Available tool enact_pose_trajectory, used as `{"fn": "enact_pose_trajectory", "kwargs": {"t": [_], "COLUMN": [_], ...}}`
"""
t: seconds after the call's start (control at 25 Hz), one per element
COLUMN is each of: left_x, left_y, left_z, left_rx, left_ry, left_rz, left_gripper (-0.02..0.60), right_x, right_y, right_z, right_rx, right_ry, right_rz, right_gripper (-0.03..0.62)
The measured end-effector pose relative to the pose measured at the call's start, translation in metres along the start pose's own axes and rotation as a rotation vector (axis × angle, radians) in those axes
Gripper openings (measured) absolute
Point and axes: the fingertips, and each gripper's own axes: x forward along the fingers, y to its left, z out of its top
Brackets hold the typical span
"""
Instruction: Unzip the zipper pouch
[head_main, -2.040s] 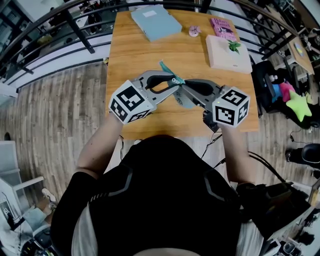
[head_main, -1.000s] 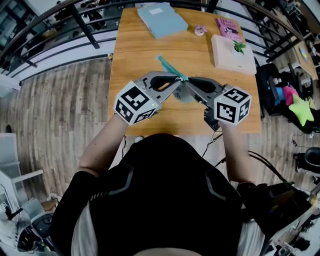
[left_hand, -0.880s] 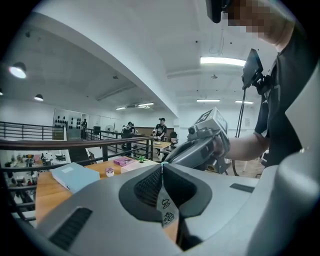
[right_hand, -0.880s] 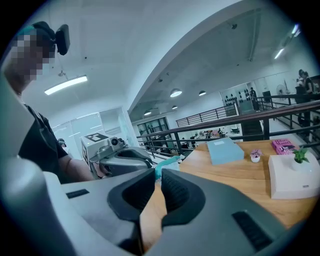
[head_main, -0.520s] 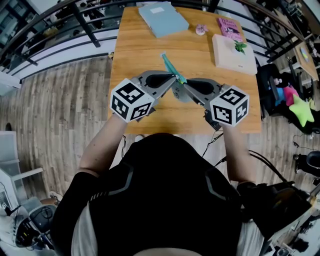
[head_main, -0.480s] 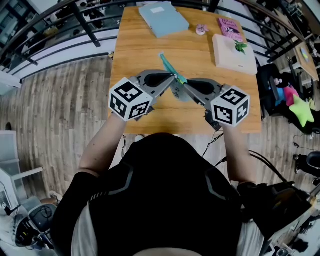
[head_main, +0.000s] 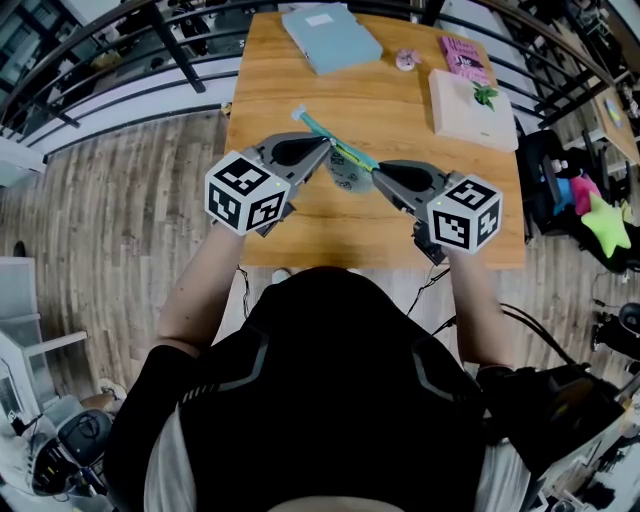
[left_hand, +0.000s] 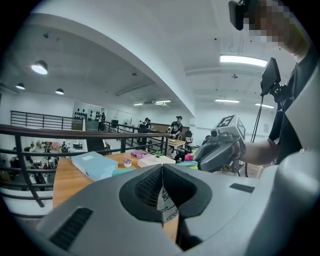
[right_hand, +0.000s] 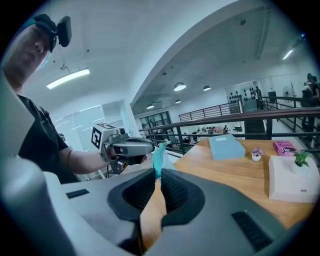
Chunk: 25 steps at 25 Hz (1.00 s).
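The left gripper and right gripper jaws each clamp the zipper pouch, its contents not discernible.

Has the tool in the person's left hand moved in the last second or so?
Yes. The left tool has slid toward the table's left edge, away from the right tool, which kept its place.

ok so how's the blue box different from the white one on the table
The blue box bears a small white label; the white box carries a small green plant. The blue box lies skewed at the far edge, the white box near the right edge. Both are rectangular and rest on the wooden table.
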Motion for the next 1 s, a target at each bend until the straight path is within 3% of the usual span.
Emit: {"fn": "enact_pose_trajectory", "kwargs": {"t": [0.8, 1.0], "left_x": [-0.020, -0.015], "left_y": [0.045, 0.047], "left_z": [-0.025, -0.037], "left_rx": [-0.073, -0.099], "left_ry": [0.025, 0.053], "left_rz": [0.161, 0.168], "left_gripper": [0.031, 0.031], "right_x": [-0.011, -0.009], "right_y": [-0.034, -0.048], "right_z": [-0.025, -0.036], "right_rx": [0.046, 0.058], "right_ry": [0.017, 0.041], "right_rz": [-0.039, -0.055], "right_gripper": [0.048, 0.048]}}
